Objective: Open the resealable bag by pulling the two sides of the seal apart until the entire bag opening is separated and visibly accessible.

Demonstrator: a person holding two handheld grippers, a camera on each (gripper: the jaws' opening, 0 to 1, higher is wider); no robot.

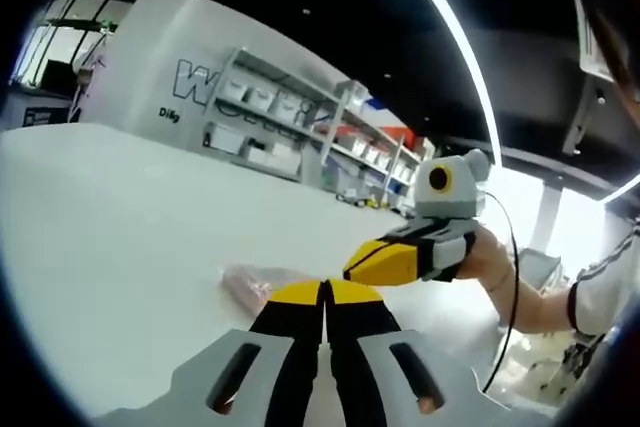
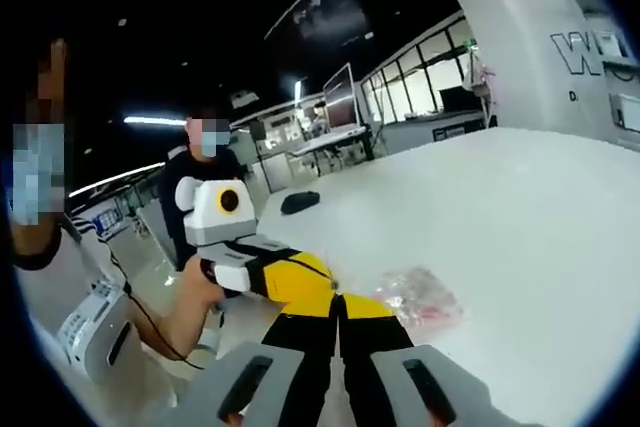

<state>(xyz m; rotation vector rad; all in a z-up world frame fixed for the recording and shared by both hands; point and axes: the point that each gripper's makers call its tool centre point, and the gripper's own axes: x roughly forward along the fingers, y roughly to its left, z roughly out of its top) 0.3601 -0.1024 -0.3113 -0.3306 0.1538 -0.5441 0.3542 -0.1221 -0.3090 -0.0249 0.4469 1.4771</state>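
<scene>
- On the white table (image 1: pixel 120 247), in the left gripper view, the bag (image 1: pixel 252 285) lies flat just beyond my left gripper (image 1: pixel 325 297); it is clear plastic with pinkish contents.
- Left jaws: black with yellow tips, pressed together with only a thin line between them. The tips sit at the near edge of the bag; I cannot tell whether they pinch its seal.
- My right gripper (image 1: pixel 385 262) enters that view from the right, its yellow tip meeting my left tips over the bag's edge; a hand (image 1: pixel 490 257) holds it, and a black cable hangs from it.
- In the right gripper view, my right gripper (image 2: pixel 338 309) shows the same closed stance, jaws together, yellow tips at the bag's (image 2: pixel 420 299) near corner. Whether any plastic is caught between them I cannot tell.
- My left gripper (image 2: pixel 300 282) comes in from the left there, tip against tip with the right one, held by a hand (image 2: pixel 195 292).
- Farther along the table (image 2: pixel 520 207) lies a small dark object (image 2: pixel 300 202), well apart from the bag.
- Background: shelving (image 1: pixel 300 122) stocked with bins, against a white wall; a person (image 2: pixel 205 182) in dark clothing stands beyond the table's end.
</scene>
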